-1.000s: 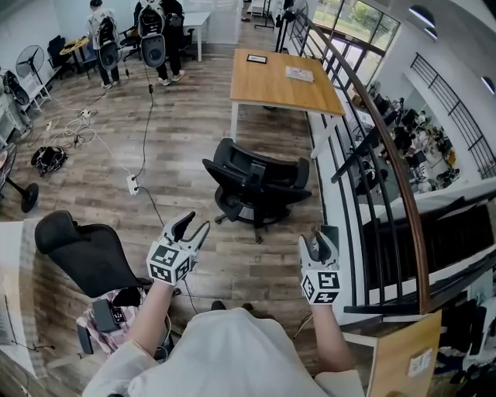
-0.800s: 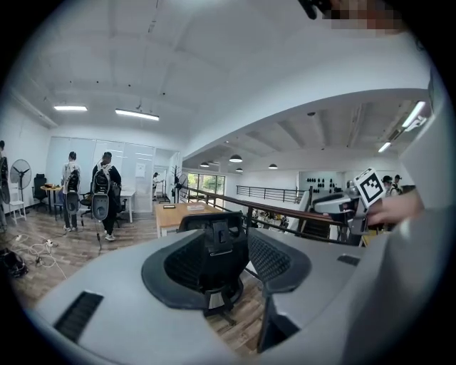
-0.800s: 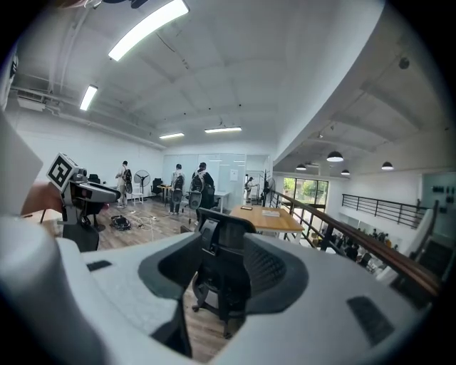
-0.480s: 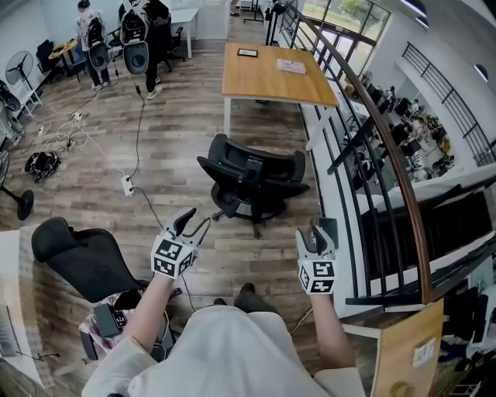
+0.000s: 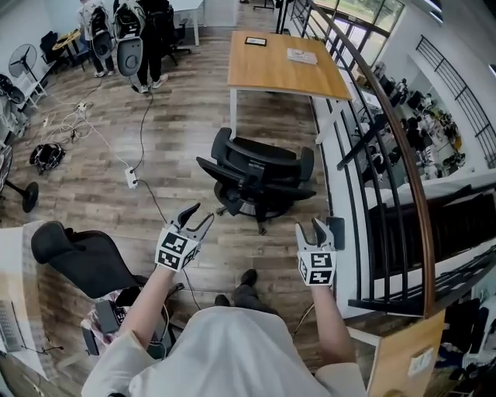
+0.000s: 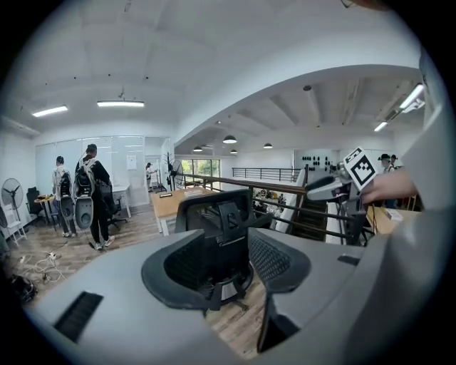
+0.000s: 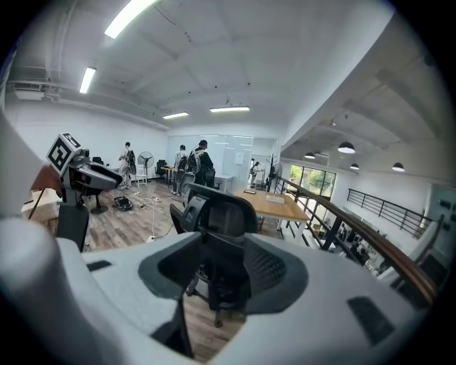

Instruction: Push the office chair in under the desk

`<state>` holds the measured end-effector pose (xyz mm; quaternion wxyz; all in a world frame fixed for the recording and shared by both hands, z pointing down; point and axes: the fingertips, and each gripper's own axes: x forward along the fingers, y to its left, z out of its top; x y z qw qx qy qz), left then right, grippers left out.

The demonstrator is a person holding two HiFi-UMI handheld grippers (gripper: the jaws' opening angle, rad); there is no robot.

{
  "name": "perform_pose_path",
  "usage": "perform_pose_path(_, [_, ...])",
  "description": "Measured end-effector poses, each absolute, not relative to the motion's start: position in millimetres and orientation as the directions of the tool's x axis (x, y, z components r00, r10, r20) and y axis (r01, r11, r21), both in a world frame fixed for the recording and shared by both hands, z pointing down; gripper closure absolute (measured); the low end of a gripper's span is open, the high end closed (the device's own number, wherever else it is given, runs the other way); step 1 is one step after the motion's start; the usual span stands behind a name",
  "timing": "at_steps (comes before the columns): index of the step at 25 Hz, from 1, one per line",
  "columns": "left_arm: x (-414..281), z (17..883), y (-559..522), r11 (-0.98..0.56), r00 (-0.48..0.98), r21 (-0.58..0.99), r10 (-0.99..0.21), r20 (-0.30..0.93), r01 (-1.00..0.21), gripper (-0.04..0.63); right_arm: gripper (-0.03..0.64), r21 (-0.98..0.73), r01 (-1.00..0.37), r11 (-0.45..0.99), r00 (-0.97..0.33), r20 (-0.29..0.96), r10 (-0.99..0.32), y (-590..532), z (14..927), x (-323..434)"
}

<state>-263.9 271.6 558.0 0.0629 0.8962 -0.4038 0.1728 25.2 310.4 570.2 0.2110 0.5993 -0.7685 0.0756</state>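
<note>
STATUS: push judged not begun | CHAIR: black mesh-backed office chair [image 5: 256, 180] stands on wooden floor [image 5: 178, 132], on near side of light wooden tabletop [image 5: 279, 66], not under it | TOOLS: left tool [image 5: 199, 215] and right tool [image 5: 308, 227] released, empty, short of chair | LEFT: whole push.

wood plank floor [image 5: 194, 116] — white ceiling [image 7: 235, 64]; dark railing [image 5: 399, 151]

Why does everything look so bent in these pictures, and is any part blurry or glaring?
Head view: the wide lens bows the railing into an arc, while the chair and desk are sharp and evenly lit. Left gripper view: a round black border, and the left gripper up close looks soft, the chair beyond it clearer. Right gripper view: the same border, and a ceiling light burns out white.
</note>
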Motion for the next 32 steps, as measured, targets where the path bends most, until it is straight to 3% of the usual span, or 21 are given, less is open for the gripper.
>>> perform_pose_path(15, [-232.6, 597.9, 176.5, -0.679, 0.559, -0.139, -0.688, 0.463, -0.721, 0.410, 0.446, 0.226, -0.858, 0.460, -0.282, 0.541, -0.792, 206.7, 624.0, 37.3])
perform_pose_path(27, [-215.2, 644.1, 134.4, -0.732, 0.516, -0.236, -0.636, 0.573, -0.640, 0.410, 0.446, 0.268, -0.747, 0.609, -0.315, 0.664, -0.679, 170.2, 667.1, 35.1])
perform_pose_path(32, [-211.0, 662.3, 114.6, -0.776, 0.505, -0.309, -0.603, 0.618, -0.550, 0.410, 0.446, 0.294, -0.695, 0.656, -0.300, 0.710, -0.637, 159.7, 686.4, 29.6])
